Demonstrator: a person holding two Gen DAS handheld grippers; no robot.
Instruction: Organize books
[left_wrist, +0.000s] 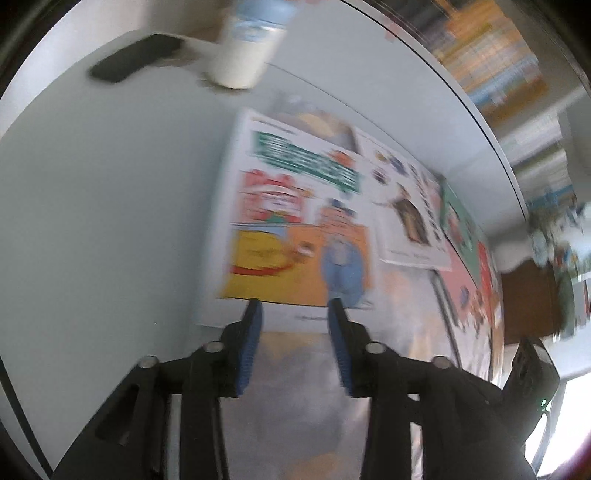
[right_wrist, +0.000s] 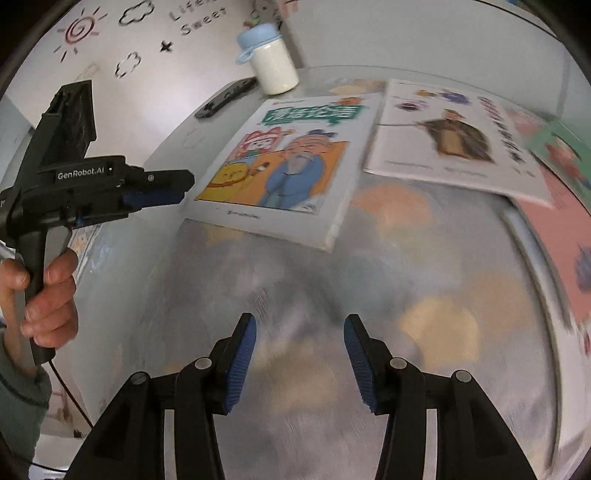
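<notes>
**Books laid flat on table; both grippers apart and empty**

Task item: a white-bordered cartoon picture book with a green title banner, a blue-robed bearded figure and a yellow-orange lower cover (right_wrist: 291, 162) lies flat and face up on the pale grey table (right_wrist: 173, 144). In the right wrist view it sits at about 12 o'clock from the fingertips, well apart from them.

At 2 o'clock lies a white book showing a brown-robed figure (right_wrist: 450, 140), just beside the first book; its far edge overlaps a pink-covered book (right_wrist: 557, 236) at 3 o'clock. A green-covered book (right_wrist: 569, 151) shows at the right rim, blurred.

Under the near books lies a glossy, blurred sheet with orange patches (right_wrist: 388, 280); what it is cannot be told.

Right gripper (right_wrist: 300, 325): black arms, blue ribbed pads, jaws partly apart, nothing between them, hanging over the glossy sheet.

Left gripper (left_wrist: 294, 308): jaws partly apart, holding nothing. In its own view the tips sit at the cartoon book's near edge (left_wrist: 295, 221); contact cannot be told through the blur. A hand (right_wrist: 48, 299) grips its handle at 9 o'clock in the right wrist view.

Far side, 11 to 12 o'clock: a white bottle with a light blue cap (right_wrist: 271, 59) stands upright; beside it lies a flat black device (right_wrist: 225, 98).
</notes>
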